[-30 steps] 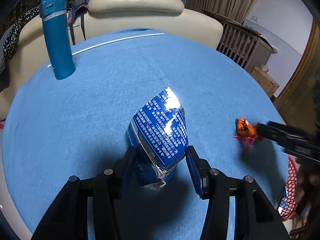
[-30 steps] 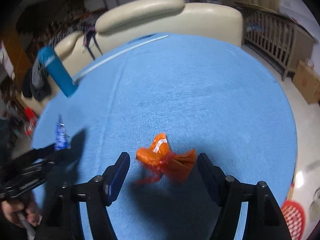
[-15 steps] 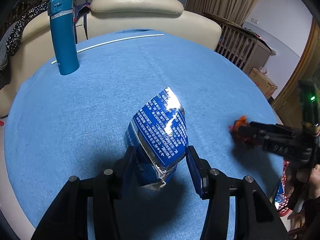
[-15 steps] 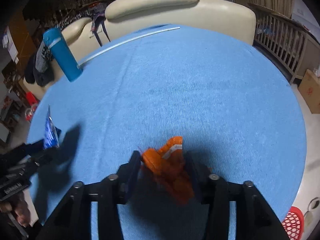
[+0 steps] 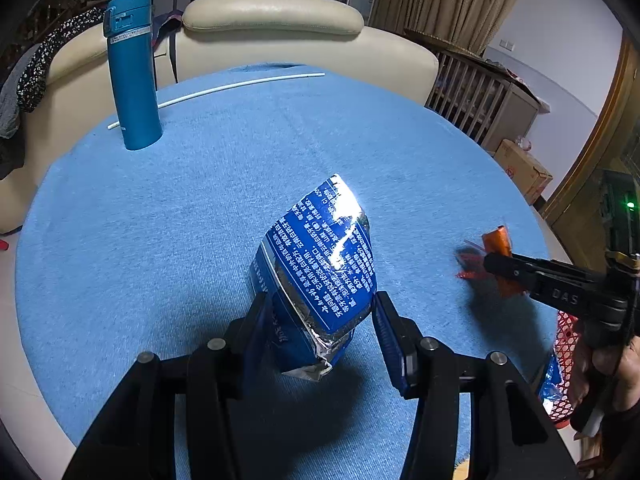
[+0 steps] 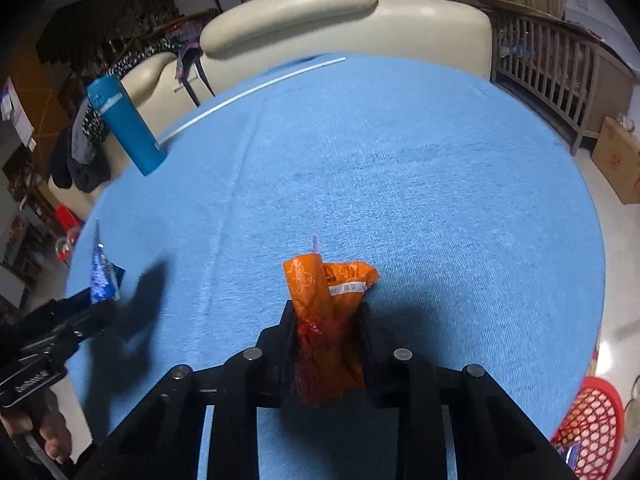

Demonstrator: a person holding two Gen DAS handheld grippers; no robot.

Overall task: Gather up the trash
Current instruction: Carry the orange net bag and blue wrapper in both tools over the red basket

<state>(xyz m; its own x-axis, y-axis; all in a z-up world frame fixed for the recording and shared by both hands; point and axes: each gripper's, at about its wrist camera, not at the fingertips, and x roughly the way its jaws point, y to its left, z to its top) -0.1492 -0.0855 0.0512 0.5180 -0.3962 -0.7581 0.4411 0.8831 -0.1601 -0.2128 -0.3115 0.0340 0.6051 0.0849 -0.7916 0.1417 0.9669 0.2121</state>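
My left gripper (image 5: 320,320) is shut on a blue foil snack bag (image 5: 324,264) and holds it above the round blue table (image 5: 240,168). My right gripper (image 6: 326,320) is shut on a crumpled orange wrapper (image 6: 320,292) and holds it above the table. In the left wrist view the right gripper (image 5: 488,260) shows at the right edge with the orange wrapper (image 5: 496,240). In the right wrist view the left gripper (image 6: 92,304) shows at the left with the blue bag (image 6: 102,272).
A teal flask (image 5: 132,72) stands at the table's far left beside a thin white rod (image 5: 224,88). A red mesh basket (image 6: 588,416) with some trash sits below the table's right edge. A cream sofa (image 5: 272,28) stands behind the table.
My right gripper closed on the orange wrapper and lifted it off the table. My left gripper kept hold of the blue bag.
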